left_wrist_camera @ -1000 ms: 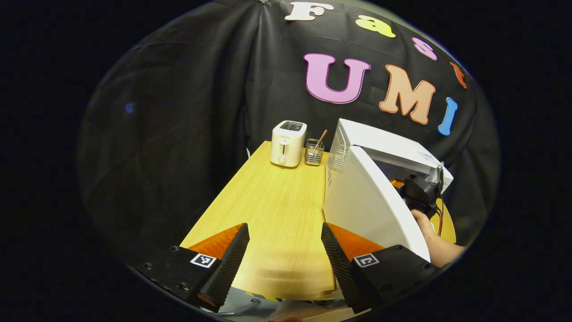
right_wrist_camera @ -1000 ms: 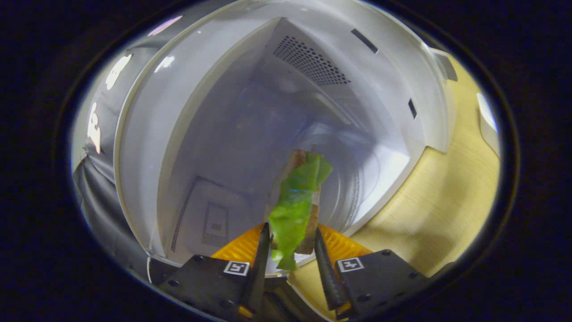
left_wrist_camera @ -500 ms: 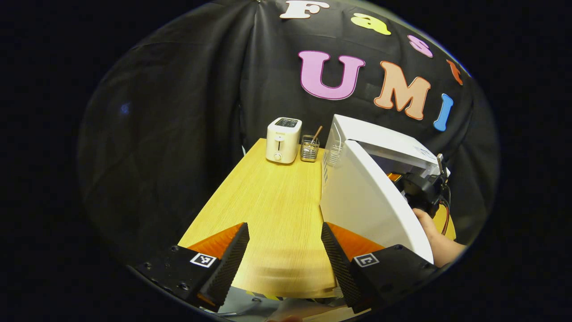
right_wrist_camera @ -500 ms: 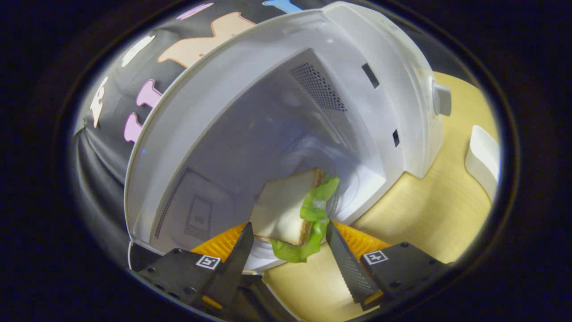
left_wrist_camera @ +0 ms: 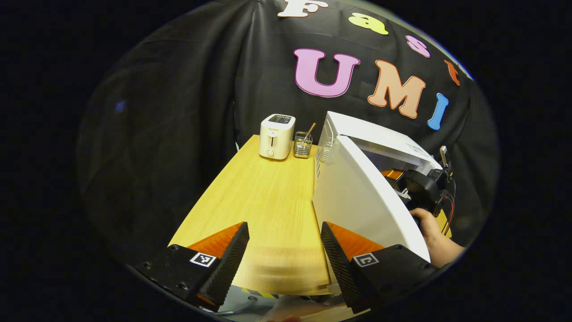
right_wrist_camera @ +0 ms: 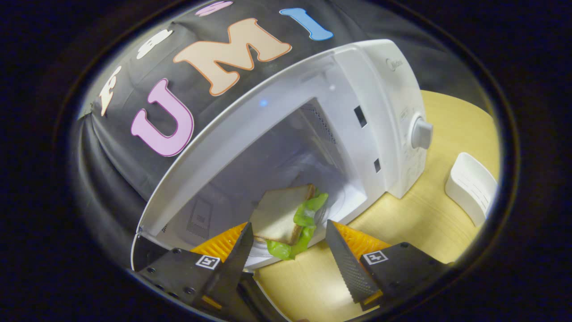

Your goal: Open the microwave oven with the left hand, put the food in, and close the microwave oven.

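Wooden table (left_wrist_camera: 268,201) | sandwich (right_wrist_camera: 286,214) inside open microwave (right_wrist_camera: 384,116) | left gripper (left_wrist_camera: 283,255), right gripper (right_wrist_camera: 288,255) fingers spread, empty

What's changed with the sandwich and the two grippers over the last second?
The right gripper let go of the sandwich, which now lies flat inside the microwave, and has drawn back out, jaws open. The left gripper stayed open and empty over the wooden table, shifting only slightly. The microwave door remains open; the toaster is unmoved.
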The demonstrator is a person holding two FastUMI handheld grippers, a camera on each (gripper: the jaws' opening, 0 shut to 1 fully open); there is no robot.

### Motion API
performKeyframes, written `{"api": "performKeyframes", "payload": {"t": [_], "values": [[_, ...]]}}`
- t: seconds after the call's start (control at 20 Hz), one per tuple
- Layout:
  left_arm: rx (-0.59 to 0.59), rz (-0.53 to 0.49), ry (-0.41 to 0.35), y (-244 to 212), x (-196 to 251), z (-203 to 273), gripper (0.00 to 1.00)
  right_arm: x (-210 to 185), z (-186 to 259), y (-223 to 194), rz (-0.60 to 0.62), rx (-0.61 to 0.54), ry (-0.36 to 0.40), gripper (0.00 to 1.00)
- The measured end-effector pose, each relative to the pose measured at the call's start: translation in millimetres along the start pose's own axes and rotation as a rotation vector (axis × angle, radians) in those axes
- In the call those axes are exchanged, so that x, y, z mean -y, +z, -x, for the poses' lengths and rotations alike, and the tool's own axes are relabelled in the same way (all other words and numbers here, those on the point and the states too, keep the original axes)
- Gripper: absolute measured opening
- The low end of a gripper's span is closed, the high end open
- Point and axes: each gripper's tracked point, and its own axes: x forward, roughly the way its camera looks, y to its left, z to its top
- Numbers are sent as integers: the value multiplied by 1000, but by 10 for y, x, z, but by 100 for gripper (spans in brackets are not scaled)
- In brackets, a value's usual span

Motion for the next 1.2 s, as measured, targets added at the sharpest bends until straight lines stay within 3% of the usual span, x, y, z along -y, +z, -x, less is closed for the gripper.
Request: {"api": "performKeyframes", "payload": {"t": [0.3,0.5,0.7,0.75,0.8,0.9,1.05,1.1,1.2], "values": [[-17,-41,-42,-97,216,73,95,126,435,207,107,35,-3,99],[-27,-56,-75,-148,331,92,86,126,817,352,154,50,11,100],[-55,-59,-90,-227,425,114,64,14,1226,595,248,106,45,100],[-58,-65,-94,-234,466,115,52,17,1314,643,272,117,46,100],[-61,-75,-94,-250,492,104,47,23,1383,679,286,121,49,100],[-58,-100,-85,-259,538,123,18,87,1508,740,294,123,42,99],[-69,-124,-117,-335,681,164,18,293,1648,835,337,129,4,99],[-71,-130,-115,-348,716,178,12,359,1694,854,356,130,-6,99],[-69,-142,-108,-352,771,163,8,503,1809,908,391,132,-31,100]]}}
